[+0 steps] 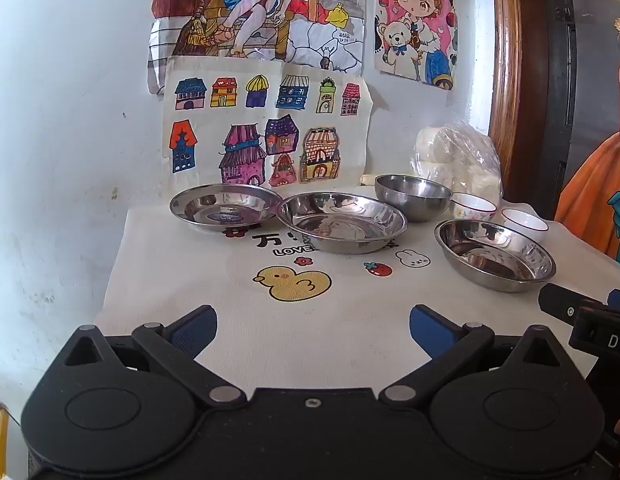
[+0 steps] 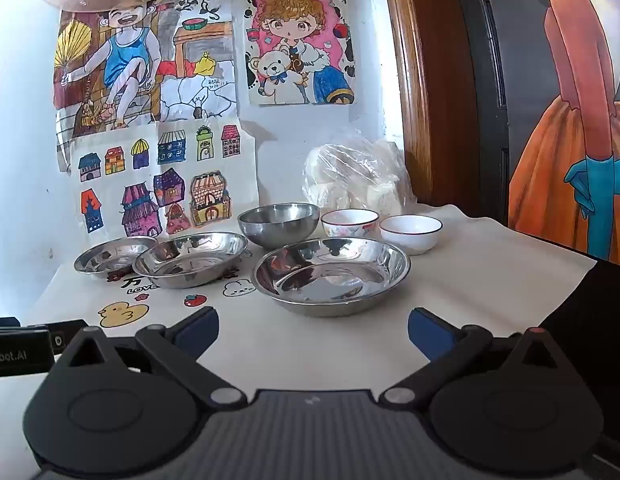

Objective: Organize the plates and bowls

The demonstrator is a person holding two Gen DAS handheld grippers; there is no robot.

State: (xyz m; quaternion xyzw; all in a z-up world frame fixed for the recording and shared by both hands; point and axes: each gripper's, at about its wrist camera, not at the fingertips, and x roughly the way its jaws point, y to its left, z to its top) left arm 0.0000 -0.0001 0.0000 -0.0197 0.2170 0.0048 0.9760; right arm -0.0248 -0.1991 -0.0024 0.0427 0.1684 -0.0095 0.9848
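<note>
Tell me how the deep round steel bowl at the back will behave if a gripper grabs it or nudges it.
The deep steel bowl looks thin-walled, so probably light for its size. Its polished, curved outside may slip between the pads; a pinch over the rim seems safer. The rounded underside suggests it could rock or slide on the printed cloth when pushed, and it likely won't break.

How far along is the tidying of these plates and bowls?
Nothing looks done yet: three steel plates, the steel bowl and two white bowls sit separately, unstacked. Left gripper and right gripper are open, holding nothing. All the stacking remains.
</note>
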